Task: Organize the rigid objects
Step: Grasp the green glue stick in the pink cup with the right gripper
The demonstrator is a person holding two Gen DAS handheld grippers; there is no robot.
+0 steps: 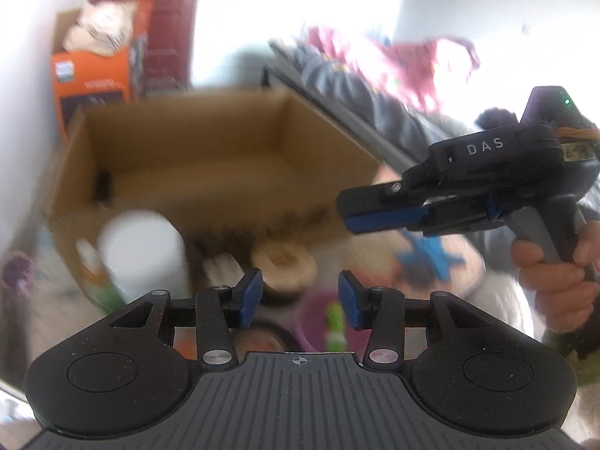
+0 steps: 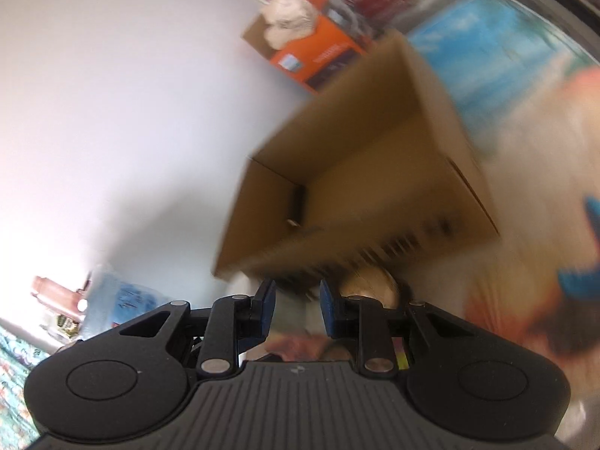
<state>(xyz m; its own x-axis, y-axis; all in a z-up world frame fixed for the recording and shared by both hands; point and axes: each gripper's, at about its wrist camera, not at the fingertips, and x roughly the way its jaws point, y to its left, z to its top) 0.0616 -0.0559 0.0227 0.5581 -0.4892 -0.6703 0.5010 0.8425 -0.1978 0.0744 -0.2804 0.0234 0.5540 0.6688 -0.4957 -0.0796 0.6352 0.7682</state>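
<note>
An open cardboard box (image 1: 210, 150) stands on the floor, and what little shows of its inside looks bare. In front of it are a white cylinder (image 1: 142, 251), a round wooden piece (image 1: 283, 262) and a blue star-shaped toy (image 1: 427, 258). My left gripper (image 1: 300, 296) hovers above these, open, with nothing between its blue pads. My right gripper (image 1: 360, 213) comes in from the right in a hand (image 1: 555, 277), level with the box's front wall. In the right wrist view the right gripper (image 2: 296, 307) shows a narrow bare gap, facing the box (image 2: 375, 172) and the wooden piece (image 2: 371, 285).
An orange carton (image 1: 97, 71) stuffed with crumpled material stands behind the box by the white wall. A grey couch (image 1: 352, 90) with pink cloth lies at the right. A pink cup (image 1: 318, 318) and a green-white bottle (image 1: 97, 281) sit near my left gripper. Both views are blurred.
</note>
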